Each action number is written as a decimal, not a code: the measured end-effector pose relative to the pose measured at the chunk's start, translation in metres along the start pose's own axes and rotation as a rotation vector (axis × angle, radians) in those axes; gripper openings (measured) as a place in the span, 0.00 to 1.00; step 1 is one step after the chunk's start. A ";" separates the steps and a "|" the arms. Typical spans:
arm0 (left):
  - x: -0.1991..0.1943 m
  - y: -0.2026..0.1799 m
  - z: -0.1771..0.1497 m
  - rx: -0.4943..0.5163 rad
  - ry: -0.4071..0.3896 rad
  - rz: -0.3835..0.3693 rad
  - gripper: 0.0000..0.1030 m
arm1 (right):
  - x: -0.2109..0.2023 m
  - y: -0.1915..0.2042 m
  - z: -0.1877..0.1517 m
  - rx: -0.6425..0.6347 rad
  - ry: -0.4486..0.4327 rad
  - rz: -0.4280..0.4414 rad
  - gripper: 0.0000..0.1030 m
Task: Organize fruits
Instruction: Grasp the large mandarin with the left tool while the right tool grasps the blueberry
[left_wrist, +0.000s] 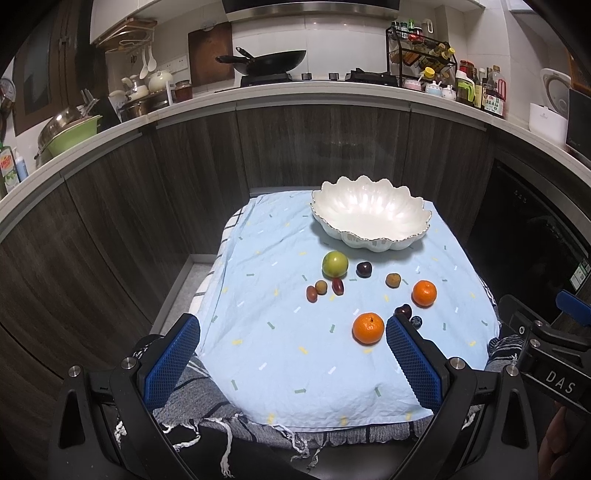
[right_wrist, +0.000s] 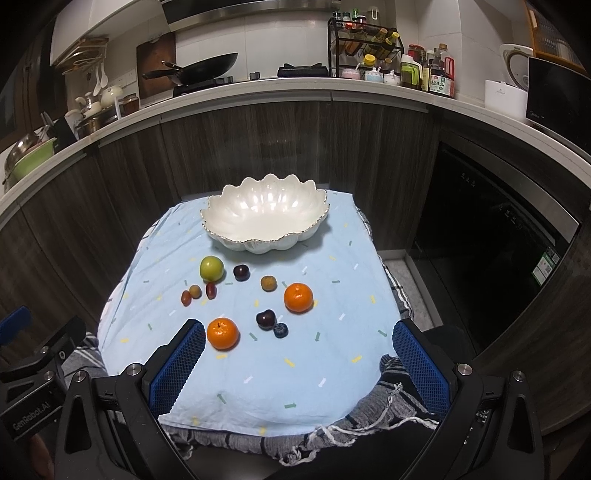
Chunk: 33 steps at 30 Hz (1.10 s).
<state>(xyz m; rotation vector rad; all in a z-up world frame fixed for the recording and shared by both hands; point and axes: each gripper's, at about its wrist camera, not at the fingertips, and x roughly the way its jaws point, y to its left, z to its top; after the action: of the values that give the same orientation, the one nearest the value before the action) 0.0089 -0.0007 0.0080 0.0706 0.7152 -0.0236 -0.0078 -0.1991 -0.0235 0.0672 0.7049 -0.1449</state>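
Both grippers, left gripper (left_wrist: 291, 349) and right gripper (right_wrist: 297, 349), hover with jaws spread wide and empty over the near edge of the light blue cloth (right_wrist: 258, 376). The near tangerine (right_wrist: 222, 333) lies just beside the right gripper's left jaw; the other fruits lie beyond, before the empty white scalloped bowl (right_wrist: 264, 218).

Both views are dim at the edges, with heavy black vignetting in the corners. Fisheye bends the worktop (left_wrist: 332, 90) edge into a strong arc. Overhead light puts bright glare patches inside the white bowl (left_wrist: 371, 216) and leaves short, soft shadows beside the fruits. The centre is sharp; the far shelves look slightly soft
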 end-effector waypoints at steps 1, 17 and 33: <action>0.001 0.000 0.000 0.001 0.001 0.001 1.00 | 0.002 0.000 0.000 -0.001 0.003 0.000 1.00; 0.041 -0.009 0.005 0.034 0.057 0.004 1.00 | 0.040 -0.001 0.007 -0.012 0.055 -0.013 1.00; 0.106 -0.031 0.005 0.079 0.161 -0.059 0.96 | 0.103 -0.005 0.005 -0.028 0.151 -0.015 0.98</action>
<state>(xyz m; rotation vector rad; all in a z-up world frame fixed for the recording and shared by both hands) 0.0906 -0.0320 -0.0590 0.1283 0.8773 -0.1032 0.0722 -0.2161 -0.0868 0.0464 0.8583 -0.1456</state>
